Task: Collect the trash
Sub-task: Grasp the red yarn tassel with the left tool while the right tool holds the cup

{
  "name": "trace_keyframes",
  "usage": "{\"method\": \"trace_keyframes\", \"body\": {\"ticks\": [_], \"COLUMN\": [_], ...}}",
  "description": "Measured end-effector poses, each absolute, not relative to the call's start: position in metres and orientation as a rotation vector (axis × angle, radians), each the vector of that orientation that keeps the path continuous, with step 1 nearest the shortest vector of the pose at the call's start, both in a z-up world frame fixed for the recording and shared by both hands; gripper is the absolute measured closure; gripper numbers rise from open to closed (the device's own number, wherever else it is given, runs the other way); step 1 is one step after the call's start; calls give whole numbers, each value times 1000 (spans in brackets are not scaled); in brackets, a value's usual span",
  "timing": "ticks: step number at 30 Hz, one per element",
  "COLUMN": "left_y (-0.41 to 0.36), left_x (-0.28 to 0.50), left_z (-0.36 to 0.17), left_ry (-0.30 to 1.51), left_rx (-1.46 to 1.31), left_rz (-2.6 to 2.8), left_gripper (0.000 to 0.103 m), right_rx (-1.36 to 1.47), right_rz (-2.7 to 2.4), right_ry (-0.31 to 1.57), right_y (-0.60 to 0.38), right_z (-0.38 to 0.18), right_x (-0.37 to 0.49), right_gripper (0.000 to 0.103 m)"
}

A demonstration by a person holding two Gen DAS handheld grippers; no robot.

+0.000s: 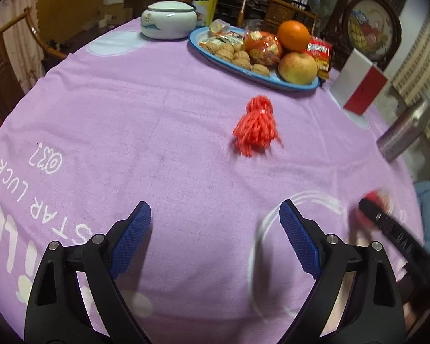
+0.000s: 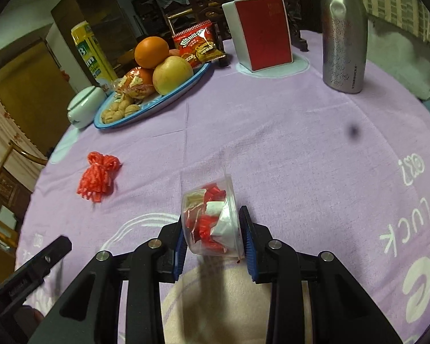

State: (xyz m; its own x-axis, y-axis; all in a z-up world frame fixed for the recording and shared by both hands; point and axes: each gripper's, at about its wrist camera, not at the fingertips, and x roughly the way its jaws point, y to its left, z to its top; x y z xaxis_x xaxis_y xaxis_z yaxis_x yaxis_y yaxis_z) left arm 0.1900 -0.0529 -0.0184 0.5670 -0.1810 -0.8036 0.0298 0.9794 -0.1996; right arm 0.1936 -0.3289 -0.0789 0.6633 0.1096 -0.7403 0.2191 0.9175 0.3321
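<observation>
- Right gripper [image 2: 213, 240] grasps a clear cup [image 2: 212, 223] of red scraps, pads pressed on both walls.
- Left gripper [image 1: 215, 238] is spread, empty.
- Red tassel [image 1: 256, 126] lies on the worktop [image 1: 129, 114] ahead of the left gripper, slightly right, its long axis pointing away; the left looks nearer.

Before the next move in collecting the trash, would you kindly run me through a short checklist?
1. Right tool shut on the plastic cup: ok.
2. Wrappers inside cup, none spilling: ok.
3. Left tool open and empty: ok.
4. Red mesh bundle lying loose on the tablecloth, reachable: ok.
5. Bundle apart from the fruit plate: ok.
6. Trash bin in view: not ok.
</observation>
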Motion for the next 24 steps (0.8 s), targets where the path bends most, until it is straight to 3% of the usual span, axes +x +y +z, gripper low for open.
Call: {"method": "trace_keyframes", "body": {"ticks": [8, 20, 24], "left_y": [-82, -102, -102], "left_x": [235, 287, 291], "left_z": [-6, -32, -42], "left_ry": [915, 950, 995], "left_rx": [-29, 5, 0], "left_rz": [-85, -112, -140], "left_gripper": [15, 18, 58], "right_rx": [500, 509, 507], "right_rz": [15, 58, 61], "right_ry": [862, 892, 885], "right_y": [-335, -327, -327], "right_z": [-78, -81, -78], "right_x": [191, 194, 193], "right_gripper": [69, 69, 69]}}
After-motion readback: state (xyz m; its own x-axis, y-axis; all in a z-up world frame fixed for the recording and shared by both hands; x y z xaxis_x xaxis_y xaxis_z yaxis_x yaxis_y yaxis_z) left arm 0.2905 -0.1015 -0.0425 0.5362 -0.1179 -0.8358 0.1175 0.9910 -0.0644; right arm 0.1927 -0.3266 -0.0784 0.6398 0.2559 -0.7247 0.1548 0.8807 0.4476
